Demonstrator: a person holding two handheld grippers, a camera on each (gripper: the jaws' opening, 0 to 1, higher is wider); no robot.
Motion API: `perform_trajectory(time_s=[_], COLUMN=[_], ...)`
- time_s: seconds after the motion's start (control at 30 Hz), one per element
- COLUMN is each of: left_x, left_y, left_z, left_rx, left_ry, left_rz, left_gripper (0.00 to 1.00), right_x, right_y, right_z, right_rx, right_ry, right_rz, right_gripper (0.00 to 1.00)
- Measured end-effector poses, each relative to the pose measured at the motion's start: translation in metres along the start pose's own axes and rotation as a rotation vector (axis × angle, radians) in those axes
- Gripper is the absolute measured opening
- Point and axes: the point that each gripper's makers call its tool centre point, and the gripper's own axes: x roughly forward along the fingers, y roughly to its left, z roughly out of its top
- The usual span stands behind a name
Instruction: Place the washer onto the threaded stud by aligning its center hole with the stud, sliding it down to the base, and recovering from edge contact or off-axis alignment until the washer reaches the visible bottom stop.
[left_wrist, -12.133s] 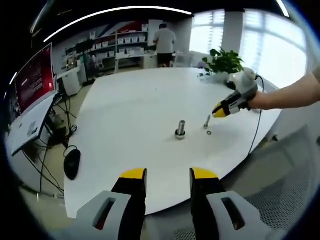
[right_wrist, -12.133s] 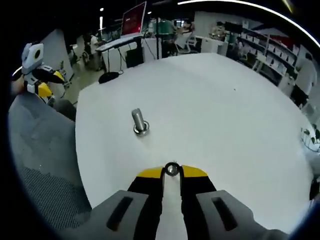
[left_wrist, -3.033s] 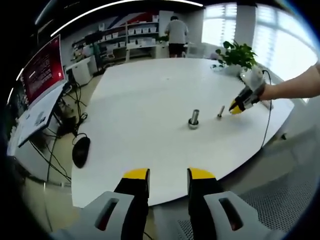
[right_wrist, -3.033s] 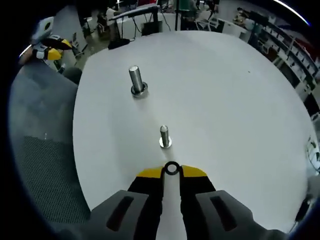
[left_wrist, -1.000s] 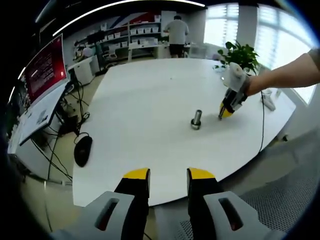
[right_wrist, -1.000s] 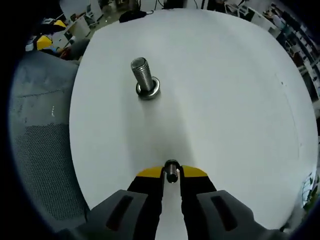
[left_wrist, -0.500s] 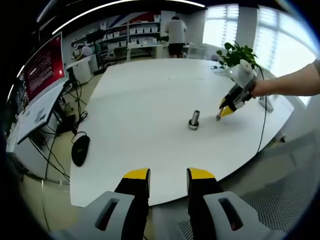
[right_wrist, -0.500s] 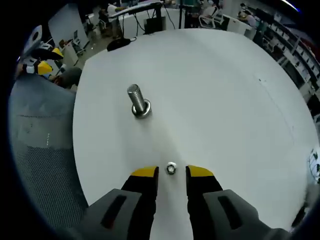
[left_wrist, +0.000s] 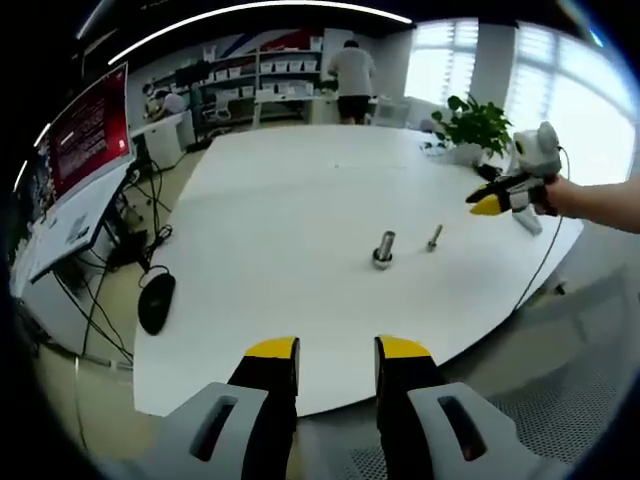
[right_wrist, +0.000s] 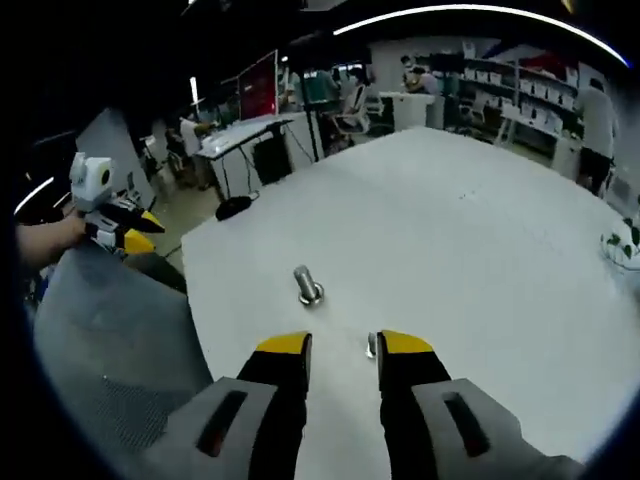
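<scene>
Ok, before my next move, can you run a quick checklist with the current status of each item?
1. Right gripper open and empty: ok.
2. Right gripper lifted clear of the small stud: ok, apart in the left gripper view.
3. Washer down at that stud's base: cannot tell, too small.
4. Small stud upright on the white table: ok.
5. Left gripper open, empty: ok.

White round table (left_wrist: 280, 200), bright windows (left_wrist: 560, 90), shelving (left_wrist: 270, 75), red monitor (left_wrist: 85, 140), potted plant (left_wrist: 475, 125).

Count: 2 upright studs on the table (left_wrist: 280, 210), larger stud (left_wrist: 384, 249), smaller stud (left_wrist: 434, 237); 1 potted plant (left_wrist: 472, 125).
</scene>
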Motion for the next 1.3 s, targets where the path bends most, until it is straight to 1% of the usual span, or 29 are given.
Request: perform_trajectory(time_s=[0.07, 0.13, 0.2, 0.27, 0.33, 0.43, 0.5, 0.53, 0.57, 0.6, 0.63, 0.67, 0.73, 0.77, 0.8, 0.83, 0.9, 0.93, 1.0, 1.03, 1.07, 1.1, 1.17, 1.23, 1.27, 1.3], left_x=[0.0, 0.001, 0.001, -0.001, -0.002, -0.002, -0.002, -0.003, -0.004, -0.005, -0.006, -0.007, -0.006, -0.006, -0.006, -0.006, -0.007, -0.007, -0.009, -0.01, -0.012, -0.014, -0.016, -0.016, -0.016, -0.015], left_y=[-0.001, -0.002, -0.002, -0.002, -0.002, -0.004, -0.006, -0.007, -0.009, -0.01, -0.011, -0.011, -0.012, -0.014, -0.017, -0.019, -0.021, -0.022, -0.025, -0.026, -0.027, -0.028, -0.03, -0.031, -0.032, -0.034], left_z=[0.001, 0.001, 0.002, 0.003, 0.006, 0.007, 0.008, 0.009, 0.011, 0.013, 0.015, 0.016, 0.015, 0.015, 0.016, 0.018, 0.019, 0.019, 0.021, 0.023, 0.026, 0.028, 0.03, 0.029, 0.028, 0.027], left_rx=[-0.002, 0.002, 0.003, 0.006, 0.011, 0.006, 0.013, 0.018, 0.022, 0.025, 0.027, 0.026, 0.034, 0.035, 0.035, 0.035, 0.037, 0.035, 0.032, 0.029, 0.026, 0.023, 0.024, 0.058, 0.057, 0.054], left_ry=[-0.004, -0.005, -0.009, -0.02, -0.033, -0.041, -0.048, -0.053, -0.063, -0.073, -0.085, -0.09, -0.087, -0.089, -0.093, -0.1, -0.108, -0.109, -0.124, -0.135, -0.148, -0.165, -0.179, -0.184, -0.174, -0.167], left_rz=[-0.003, -0.009, -0.012, -0.009, -0.007, -0.019, -0.031, -0.035, -0.038, -0.042, -0.047, -0.044, -0.048, -0.06, -0.076, -0.086, -0.1, -0.106, -0.123, -0.131, -0.135, -0.14, -0.149, -0.143, -0.147, -0.157], left_gripper=[0.28, 0.28, 0.28, 0.28, 0.28, 0.28, 0.28, 0.28, 0.28, 0.28, 0.29, 0.29, 0.29, 0.3, 0.3, 0.3, 0.3, 0.3, 0.3, 0.3, 0.3, 0.3, 0.31, 0.3, 0.3, 0.3], right_x=[-0.008, -0.015, -0.021, -0.028, -0.037, -0.05, -0.059, -0.062, -0.066, -0.068, -0.071, -0.074, -0.083, -0.087, -0.09, -0.092, -0.094, -0.095, -0.098, -0.098, -0.101, -0.103, -0.103, -0.1, -0.101, -0.104], right_y=[0.013, 0.025, 0.035, 0.046, 0.057, 0.065, 0.066, 0.066, 0.065, 0.065, 0.065, 0.064, 0.063, 0.062, 0.063, 0.064, 0.069, 0.07, 0.072, 0.074, 0.075, 0.071, 0.069, 0.067, 0.063, 0.059], right_z=[-0.005, -0.009, -0.008, -0.009, -0.01, -0.012, -0.012, -0.013, -0.013, -0.015, -0.019, -0.02, -0.016, -0.011, -0.012, -0.012, -0.013, -0.016, -0.019, -0.022, -0.025, -0.026, -0.031, -0.04, -0.042, -0.039], right_rx=[0.016, 0.034, 0.049, 0.076, 0.072, 0.082, 0.102, 0.114, 0.113, 0.106, 0.104, 0.109, 0.159, 0.161, 0.175, 0.189, 0.179, 0.177, 0.159, 0.156, 0.118, 0.054, 0.026, 0.064, 0.076, 0.083], right_ry=[-0.016, -0.043, -0.079, -0.107, -0.117, -0.129, -0.158, -0.167, -0.185, -0.177, -0.159, -0.156, -0.198, -0.234, -0.239, -0.238, -0.237, -0.219, -0.211, -0.196, -0.186, -0.181, -0.184, -0.174, -0.167, -0.182], right_rz=[0.011, -0.002, -0.005, 0.001, 0.002, -0.001, -0.018, -0.027, -0.051, -0.061, -0.079, -0.089, -0.124, -0.139, -0.151, -0.164, -0.179, -0.203, -0.233, -0.24, -0.264, -0.306, -0.337, -0.34, -0.353, -0.368], right_gripper=[0.3, 0.33, 0.36, 0.36, 0.37, 0.38, 0.4, 0.43, 0.46, 0.5, 0.51, 0.51, 0.51, 0.52, 0.54, 0.56, 0.56, 0.56, 0.55, 0.55, 0.55, 0.54, 0.54, 0.54, 0.53, 0.53])
